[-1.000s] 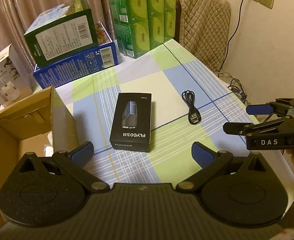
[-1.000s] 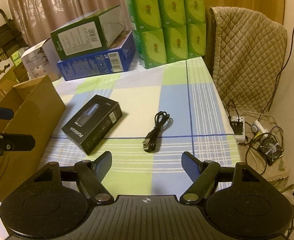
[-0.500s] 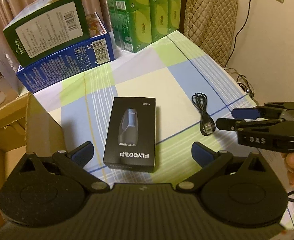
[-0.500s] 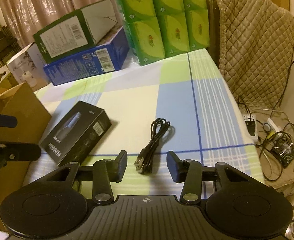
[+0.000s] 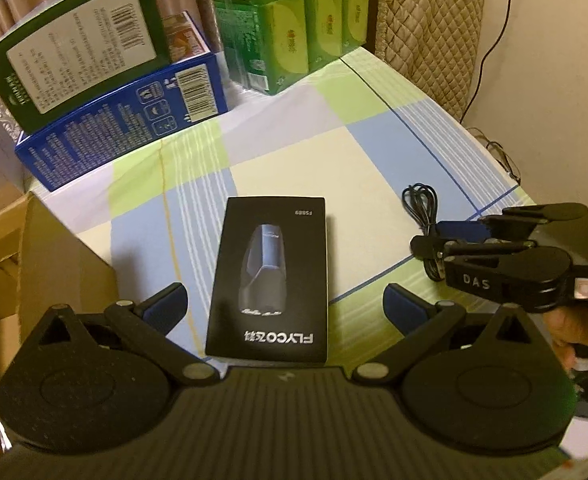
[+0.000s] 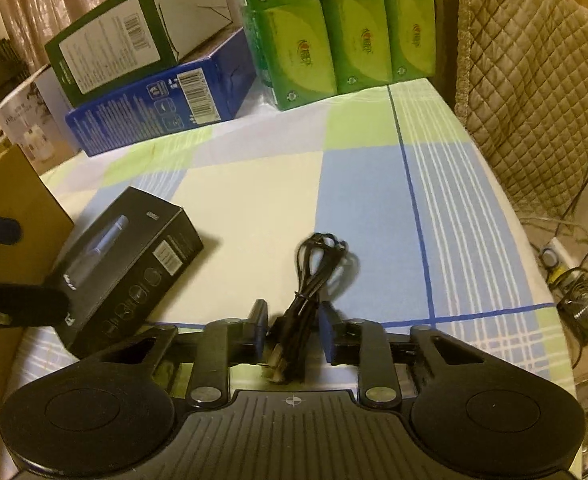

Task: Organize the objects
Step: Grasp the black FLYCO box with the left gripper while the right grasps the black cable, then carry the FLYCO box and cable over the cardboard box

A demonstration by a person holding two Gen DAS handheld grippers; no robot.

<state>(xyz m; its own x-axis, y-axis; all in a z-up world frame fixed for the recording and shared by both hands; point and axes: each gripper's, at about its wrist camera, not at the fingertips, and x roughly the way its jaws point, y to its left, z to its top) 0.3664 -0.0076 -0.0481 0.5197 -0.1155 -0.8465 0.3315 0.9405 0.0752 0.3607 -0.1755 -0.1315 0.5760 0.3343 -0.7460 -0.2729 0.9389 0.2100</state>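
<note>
Right gripper [image 6: 292,336]: jaws just closed, now pinching coiled black cable [image 6: 313,276] lying on checked tablecloth [image 6: 365,200]. Left gripper [image 5: 286,304]: jaws wide, straddling near end of black shaver box [image 5: 270,280], not touching. Cardboard carton [image 5: 66,256] left of box.

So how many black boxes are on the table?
1. The black box lies flat on the checked tablecloth, between the cardboard carton and the black cable. Others may be hidden.
</note>
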